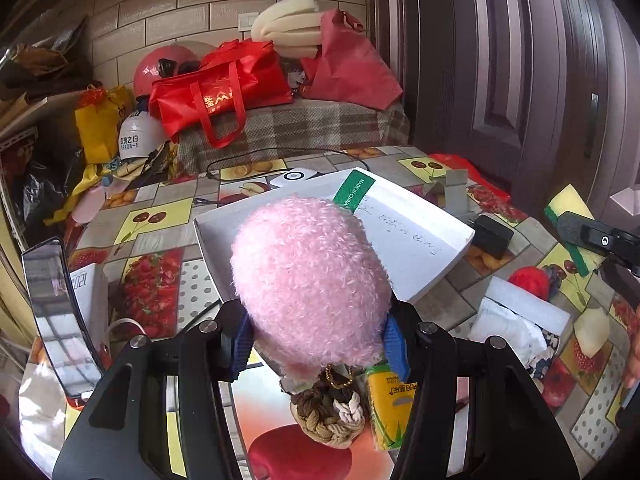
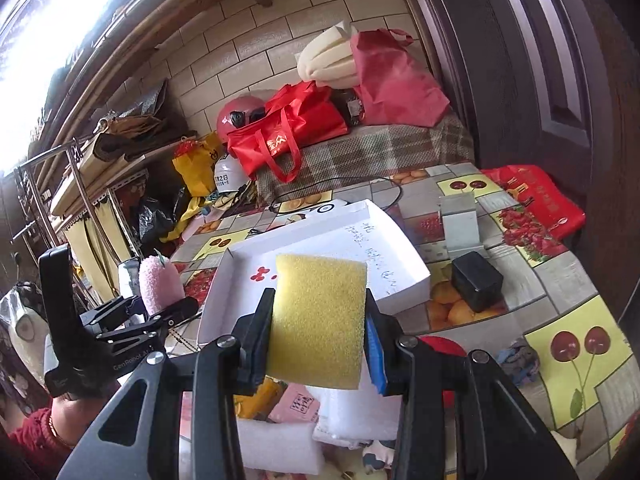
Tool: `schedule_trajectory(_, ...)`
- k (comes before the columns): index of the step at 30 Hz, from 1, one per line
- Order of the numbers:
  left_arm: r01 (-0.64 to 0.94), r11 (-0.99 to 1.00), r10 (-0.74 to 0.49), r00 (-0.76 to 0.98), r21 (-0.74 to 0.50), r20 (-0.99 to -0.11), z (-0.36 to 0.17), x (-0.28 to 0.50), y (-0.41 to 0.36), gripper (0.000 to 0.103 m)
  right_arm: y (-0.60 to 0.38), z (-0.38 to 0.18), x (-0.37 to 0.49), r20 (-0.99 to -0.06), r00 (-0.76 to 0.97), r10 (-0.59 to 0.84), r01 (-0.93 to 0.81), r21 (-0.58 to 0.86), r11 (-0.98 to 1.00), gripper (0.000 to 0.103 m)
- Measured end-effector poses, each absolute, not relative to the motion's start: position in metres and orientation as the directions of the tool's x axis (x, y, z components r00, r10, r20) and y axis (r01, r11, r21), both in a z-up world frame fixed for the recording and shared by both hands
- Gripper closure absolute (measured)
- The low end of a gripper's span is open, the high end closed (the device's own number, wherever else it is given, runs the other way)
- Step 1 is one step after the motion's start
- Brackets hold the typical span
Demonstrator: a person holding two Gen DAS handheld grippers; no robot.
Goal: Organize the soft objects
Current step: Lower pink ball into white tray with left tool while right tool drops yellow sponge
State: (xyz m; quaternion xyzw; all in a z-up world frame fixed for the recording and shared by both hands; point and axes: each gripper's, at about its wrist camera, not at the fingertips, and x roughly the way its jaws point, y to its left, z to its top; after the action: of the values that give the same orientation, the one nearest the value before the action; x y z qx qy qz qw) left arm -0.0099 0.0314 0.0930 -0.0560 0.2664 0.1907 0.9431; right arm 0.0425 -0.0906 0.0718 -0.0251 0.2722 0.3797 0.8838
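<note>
My left gripper (image 1: pixel 316 344) is shut on a fuzzy pink plush toy (image 1: pixel 308 276) and holds it above the table, just in front of a shallow white box (image 1: pixel 416 240). The toy and gripper also show in the right wrist view (image 2: pixel 160 284). My right gripper (image 2: pixel 320 328) is shut on a yellow sponge (image 2: pixel 320 316) with a green scouring side, held over the near edge of the white box (image 2: pixel 400 276). The sponge also shows at the right edge of the left wrist view (image 1: pixel 568 216).
On the fruit-print tablecloth (image 2: pixel 560 320) lie a braided rope knot (image 1: pixel 332 416), a yellow tissue pack (image 1: pixel 390 404), white foam pieces (image 2: pixel 280 448), a red soft ball (image 1: pixel 530 282), a black box (image 2: pixel 476 280) and a grey stand (image 2: pixel 460 224). Red bags (image 1: pixel 220 92) sit on a bench behind.
</note>
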Motion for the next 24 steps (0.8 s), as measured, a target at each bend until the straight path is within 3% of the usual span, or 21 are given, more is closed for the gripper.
schedule_trajectory(12, -0.480, 0.874, 0.341, 0.711, -0.071, -0.615, 0.078, 0.051, 0.096, 0.049, -0.013, 0.028, 0.126, -0.656, 0.439, 0.615, -0.596, 0.299, 0.745, 0.063)
schedule_trajectory(18, -0.515, 0.847, 0.333, 0.707, -0.131, -0.624, 0.072, 0.049, 0.114, 0.045, 0.005, 0.013, 0.144, -0.668, 0.448, 0.594, -0.550, 0.318, 0.772, 0.059)
schedule_trajectory(20, -0.520, 0.843, 0.341, 0.716, -0.141, -0.609, 0.073, 0.045, 0.117, 0.035, 0.008, 0.012, 0.145, -0.661, 0.452, 0.599, -0.544, 0.328, 0.772, 0.038)
schedule_trajectory(21, -0.518, 0.842, 0.334, 0.721, -0.152, -0.607, 0.073, 0.044, 0.119, 0.018, 0.009, 0.013, 0.144, -0.656, 0.463, 0.596, -0.542, 0.323, 0.776, 0.007)
schedule_trajectory(22, -0.517, 0.840, 0.329, 0.727, -0.163, -0.603, 0.075, 0.042, 0.121, 0.003, 0.008, 0.014, 0.142, -0.645, 0.481, 0.594, -0.543, 0.314, 0.779, 0.000)
schedule_trajectory(24, -0.529, 0.831, 0.346, 0.734, -0.173, -0.585, 0.078, 0.036, 0.123, 0.000, 0.009, 0.017, 0.136, -0.631, 0.509, 0.586, -0.550, 0.285, 0.785, 0.000)
